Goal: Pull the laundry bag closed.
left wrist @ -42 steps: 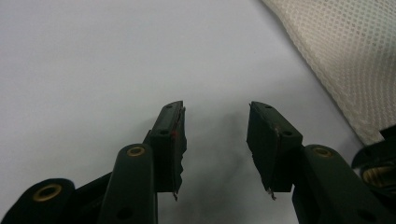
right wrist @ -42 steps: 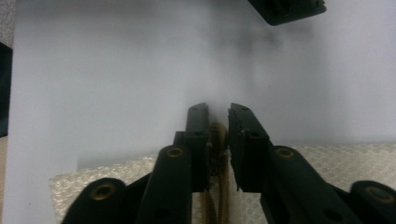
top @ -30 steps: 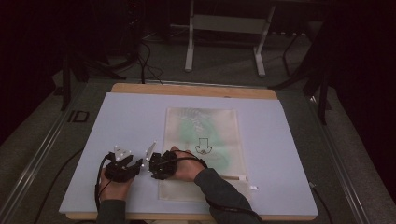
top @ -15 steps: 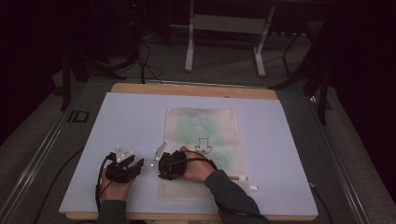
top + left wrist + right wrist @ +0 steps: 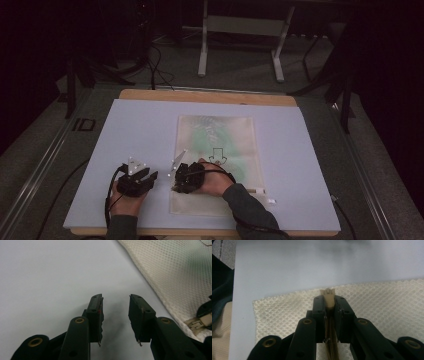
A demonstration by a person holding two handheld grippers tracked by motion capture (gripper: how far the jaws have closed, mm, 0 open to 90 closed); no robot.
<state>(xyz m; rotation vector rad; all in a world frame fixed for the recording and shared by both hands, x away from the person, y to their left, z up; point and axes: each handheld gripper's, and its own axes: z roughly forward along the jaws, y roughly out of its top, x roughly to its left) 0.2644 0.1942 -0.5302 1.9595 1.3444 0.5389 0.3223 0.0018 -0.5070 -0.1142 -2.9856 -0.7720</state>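
1. While the right tongs (image 5: 329,305) stay pinched on the beige zipper pull (image 5: 327,295) at the near left corner of the mesh bag (image 5: 220,150), the bag lies flat on the tabletop (image 5: 135,130), its long axis running away from the person.
2. The zipper track looks to run along the bag's near short edge, toward the person's right, so a pull would likely go that way.
3. The left tongs (image 5: 115,312) stand spread over bare tabletop with nothing between them, their jaws having just been closing somewhat.
4. The bag's left edge lies just beside them, to their right; they are the nearer tongs for pinning that corner.
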